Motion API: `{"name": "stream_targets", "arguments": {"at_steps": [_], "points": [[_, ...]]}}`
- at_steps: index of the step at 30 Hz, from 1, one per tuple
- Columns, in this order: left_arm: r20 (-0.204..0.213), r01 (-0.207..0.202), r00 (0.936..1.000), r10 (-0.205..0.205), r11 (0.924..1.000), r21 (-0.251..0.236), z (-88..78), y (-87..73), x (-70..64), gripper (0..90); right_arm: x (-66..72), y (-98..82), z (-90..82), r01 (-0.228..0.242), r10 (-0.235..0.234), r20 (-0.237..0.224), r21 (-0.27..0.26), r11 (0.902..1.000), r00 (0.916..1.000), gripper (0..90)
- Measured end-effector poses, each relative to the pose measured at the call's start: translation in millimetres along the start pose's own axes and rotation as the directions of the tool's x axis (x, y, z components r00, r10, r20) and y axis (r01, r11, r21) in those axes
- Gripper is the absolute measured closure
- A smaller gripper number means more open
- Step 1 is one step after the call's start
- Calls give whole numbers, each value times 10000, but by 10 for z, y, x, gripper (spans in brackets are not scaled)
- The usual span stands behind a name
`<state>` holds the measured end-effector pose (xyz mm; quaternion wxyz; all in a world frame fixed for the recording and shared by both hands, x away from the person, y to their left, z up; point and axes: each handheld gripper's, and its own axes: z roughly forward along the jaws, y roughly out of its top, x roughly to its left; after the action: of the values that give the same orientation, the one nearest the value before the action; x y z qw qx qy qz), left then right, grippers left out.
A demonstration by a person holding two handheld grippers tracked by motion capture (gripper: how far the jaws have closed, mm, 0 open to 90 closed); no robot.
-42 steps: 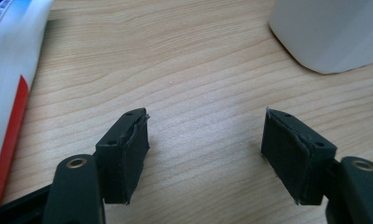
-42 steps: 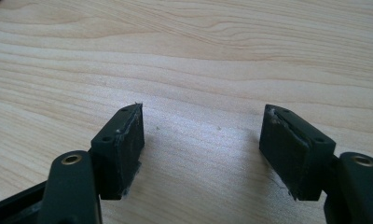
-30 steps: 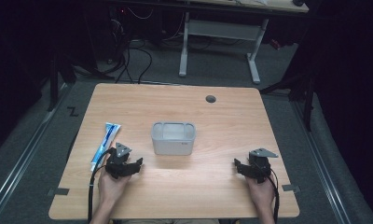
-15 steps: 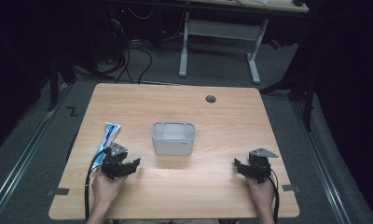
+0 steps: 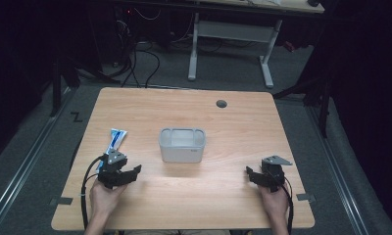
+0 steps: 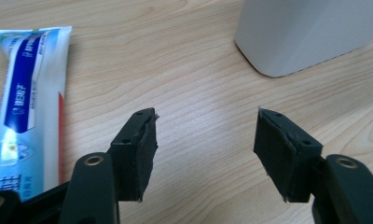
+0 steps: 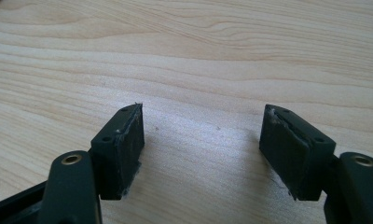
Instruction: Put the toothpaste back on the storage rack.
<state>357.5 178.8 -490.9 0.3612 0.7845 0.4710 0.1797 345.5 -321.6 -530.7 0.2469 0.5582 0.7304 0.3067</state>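
From the high view, a white box [image 5: 182,145] sits mid-table [image 5: 223,210]; its inside looks empty. A toothpaste tube [image 5: 114,143] lies just past the left gripper [image 5: 133,171].

Left gripper view: jaws wide apart, holding nothing. The tube [image 6: 28,93] lies left, the box [image 6: 306,32] upper right.

Right gripper view: the right gripper [image 7: 201,149] has jaws wide apart over bare wood.

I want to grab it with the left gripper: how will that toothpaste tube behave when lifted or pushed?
The toothpaste tube lies flat on the table, so it probably slides rather than rolls. Its glossy skin looks slippery, and the soft body likely dents or sags if it is pinched mid-length.
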Motion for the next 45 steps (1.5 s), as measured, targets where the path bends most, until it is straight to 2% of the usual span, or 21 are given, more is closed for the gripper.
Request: {"name": "stream_targets", "arguments": {"at_steps": [1,3,4,11,16,21,26,32,37,39,42,45], "points": [[-259,-33,9997,31,10000,-41,-35,-2,1,402,0,0,0,-2,2,-2,0,10000,10000,308],[-801,-379,9961,379,9993,5,-66,-4,-27,433,0,0,0,0,0,1,3,10000,10000,308],[-873,-429,9952,433,9991,64,-78,-2,-30,433,0,0,0,-2,2,0,4,10000,10000,308],[-904,-134,9958,137,9999,35,-161,-13,65,449,0,-1,-1,1,-1,-13,3,10000,10000,307],[-1036,15,9946,-16,10000,-18,-215,-31,157,426,0,-1,-1,6,-6,-16,0,10000,10000,306],[-1176,-9,9931,-18,9997,-226,-278,-16,222,418,0,-1,-2,5,-5,-18,5,10000,10000,306],[-982,319,9946,-344,9991,-270,-303,0,308,382,0,-1,-2,7,-7,-17,5,10000,10000,306],[-1198,265,9924,-282,9995,-155,-343,2,358,362,1,-2,-3,3,-3,-27,13,10000,10000,305],[-1243,414,9913,-441,9989,-242,-377,17,434,348,1,-3,-4,12,-12,-33,14,10000,10000,305],[-1393,403,9893,-442,9987,-306,-387,36,455,358,1,-3,-4,10,-10,-34,11,10000,10000,305],[-1198,550,9909,-617,9968,-583,-422,73,510,420,0,-3,-4,17,-17,-29,9,10000,10000,305],[-1230,537,9906,-604,9969,-574,-425,103,543,427,0,-2,-3,20,-20,-34,5,10000,10000,305]]}}
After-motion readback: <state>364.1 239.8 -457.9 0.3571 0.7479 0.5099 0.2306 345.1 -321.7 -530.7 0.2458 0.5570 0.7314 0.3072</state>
